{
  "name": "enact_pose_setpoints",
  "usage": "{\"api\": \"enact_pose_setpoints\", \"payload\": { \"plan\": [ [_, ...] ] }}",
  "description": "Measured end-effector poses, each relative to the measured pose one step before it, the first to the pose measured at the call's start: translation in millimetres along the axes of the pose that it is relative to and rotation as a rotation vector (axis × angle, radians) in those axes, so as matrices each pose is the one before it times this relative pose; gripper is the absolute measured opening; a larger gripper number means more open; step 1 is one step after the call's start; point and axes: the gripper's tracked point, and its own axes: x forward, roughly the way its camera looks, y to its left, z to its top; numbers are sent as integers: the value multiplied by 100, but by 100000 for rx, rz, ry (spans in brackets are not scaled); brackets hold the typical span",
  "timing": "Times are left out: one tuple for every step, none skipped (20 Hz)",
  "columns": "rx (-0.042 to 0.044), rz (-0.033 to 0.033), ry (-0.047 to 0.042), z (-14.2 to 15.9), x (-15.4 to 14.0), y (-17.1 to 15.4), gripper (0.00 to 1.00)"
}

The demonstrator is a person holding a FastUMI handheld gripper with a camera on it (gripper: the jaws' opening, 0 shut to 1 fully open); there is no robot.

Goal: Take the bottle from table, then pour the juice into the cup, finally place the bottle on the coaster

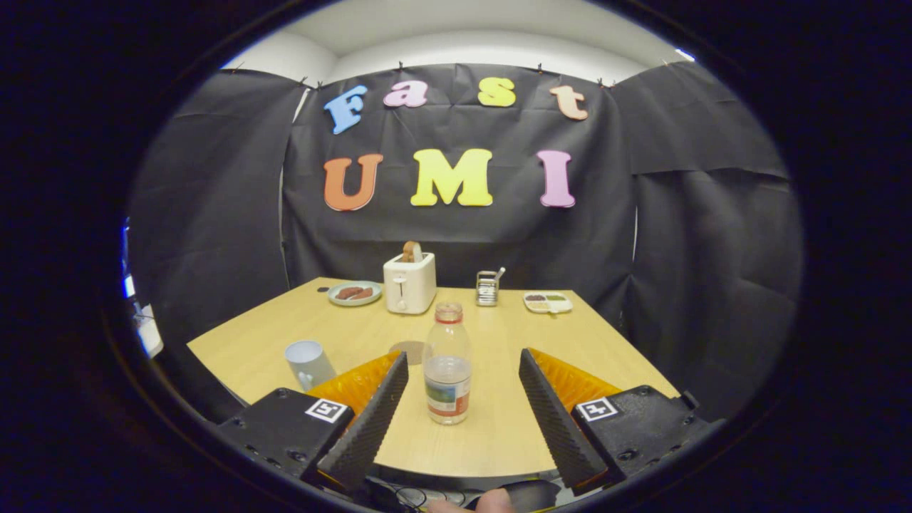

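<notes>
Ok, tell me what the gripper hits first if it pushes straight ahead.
Most likely the bottle, standing upright on the table just ahead, between the open gripper's fingers; depth is hard to judge.

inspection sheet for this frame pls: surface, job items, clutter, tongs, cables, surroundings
Surface: wooden table, bare in front.
Job's things: bottle upright, capped, between the open fingers; cup beside one finger; coaster behind the bottle.
Clutter: toaster, plate of food, small metal rack, tray, all at the far edge.
Tongs: tongs open, touching nothing.
Cables: nothing seen.
Surroundings: black cloth wall.
</notes>
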Motion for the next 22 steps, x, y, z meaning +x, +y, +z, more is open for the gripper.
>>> {"api": "enact_pose_setpoints", "payload": {
  "plan": [
    [0,257,388,-634,575,115,100],
    [-558,81,1300,-968,814,148,100],
    [-1182,-308,2190,-1259,913,195,100],
    [-1645,-92,2082,-1174,931,161,100],
    [-1243,381,1915,-886,933,339,100],
    [29,488,1829,-783,771,158,100],
    [815,779,1741,-629,885,206,100],
    [1019,362,1245,-455,709,19,100],
    [1309,12,778,-345,805,-111,100],
    [1516,127,739,-210,789,-80,100],
    [1668,158,504,-295,894,51,100],
    [1284,-440,-272,-7,674,-233,100],
    [1199,-308,-595,70,719,-108,100],
    [1056,-210,-518,70,520,-45,100],
    [1517,229,-271,-82,507,-8,100],
    [1090,167,140,-88,597,148,100],
    [852,86,-307,-3,490,162,100],
    [407,79,97,-26,540,131,100],
    [515,420,195,-129,252,272,100],
    [788,355,-442,38,247,166,100],
    [735,-211,-1061,279,29,41,100],
    [284,-393,-640,225,114,-35,99]
  ]
}}
